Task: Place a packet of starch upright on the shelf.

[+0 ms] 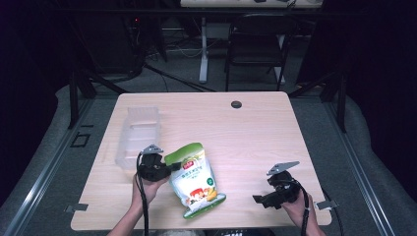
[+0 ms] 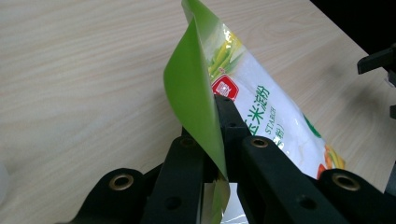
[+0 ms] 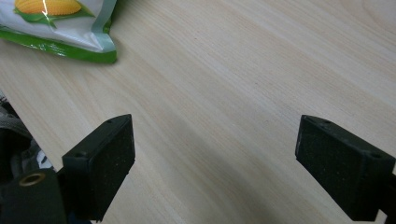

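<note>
1. Starch bag [image 1: 195,179], green and white with corn printed on it, lies near the front edge of the wooden bench [image 1: 255,132], a little left of centre in the high view.
2. Its long axis runs from its green top at about 11 o'clock to its sealed bottom at about 5 o'clock, pointing back toward the person.
3. Left tongs [image 1: 167,168] sit at the bag's 9 o'clock side and are pressed together on the green top edge, pinching it; the left gripper view shows that edge [image 2: 196,98] folded up between the black jaws.
4. That top corner looks lifted off the bench, while the bottom seam seems to rest on the wood.
5. Right tongs [image 1: 259,199] hover well apart from the bag, at its 3 o'clock, with jaws spread wide and nothing between them; in the right gripper view the bag's bottom corner [image 3: 70,32] lies off at 11 o'clock.
6. Clear plastic tray [image 1: 139,135] stands just beyond the left hand [image 1: 146,189], at about 11 o'clock from the bag.
7. Judged from this, the left hand is the one working the bag, and the tray behind it is the nearest likely place for it.
</note>
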Motion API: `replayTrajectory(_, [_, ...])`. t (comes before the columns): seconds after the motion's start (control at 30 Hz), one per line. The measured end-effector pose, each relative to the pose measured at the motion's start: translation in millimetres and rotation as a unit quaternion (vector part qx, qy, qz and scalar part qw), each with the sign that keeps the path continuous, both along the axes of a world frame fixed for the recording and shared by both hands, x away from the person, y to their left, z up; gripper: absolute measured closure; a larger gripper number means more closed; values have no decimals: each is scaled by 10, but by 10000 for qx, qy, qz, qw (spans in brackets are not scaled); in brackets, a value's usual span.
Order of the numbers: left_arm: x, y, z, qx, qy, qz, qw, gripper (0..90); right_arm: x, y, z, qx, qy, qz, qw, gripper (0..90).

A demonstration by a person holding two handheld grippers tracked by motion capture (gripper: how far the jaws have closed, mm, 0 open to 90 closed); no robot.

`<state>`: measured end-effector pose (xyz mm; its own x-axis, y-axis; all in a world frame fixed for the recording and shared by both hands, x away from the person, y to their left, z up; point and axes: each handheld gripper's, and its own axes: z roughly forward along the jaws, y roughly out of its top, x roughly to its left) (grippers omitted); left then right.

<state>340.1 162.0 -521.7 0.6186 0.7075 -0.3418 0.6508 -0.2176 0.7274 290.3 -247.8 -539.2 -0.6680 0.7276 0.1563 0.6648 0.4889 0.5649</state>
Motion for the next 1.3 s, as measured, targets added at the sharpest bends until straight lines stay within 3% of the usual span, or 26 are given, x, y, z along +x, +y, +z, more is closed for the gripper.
replayTrajectory(0.3, [-15, -42, 152, -66, -338, -123, 9993, 898, 21, -11, -3, -33, 52, 16, 10000, 116])
replayTrajectory(0.47, [-9, -10, 176, -136, -373, -34, 9992, 897, 33, -11, -19, -51, 76, 33, 10000, 116])
replayTrajectory(0.57, [-11, -2, 219, -159, -460, -110, 9988, 898, 31, -20, -21, -10, 87, -8, 10000, 116])
replayTrajectory(0.67, [-31, -4, 277, -44, -696, -351, 9969, 898, 30, -30, -8, -34, 59, 6, 10000, 116])
replayTrajectory(0.8, [-19, 8, 316, -3, -829, -535, 9951, 899, 41, -23, -19, -13, 101, 15, 9999, 116])
replayTrajectory(1.1, [-38, -24, 443, 40, -1040, -752, 9917, 900, 36, -19, -17, 2, 88, -20, 10000, 116])
replayTrajectory(1.3, [-21, -55, 488, 130, -1071, -955, 9896, 900, 31, -25, -15, 4, 54, -43, 10000, 117])
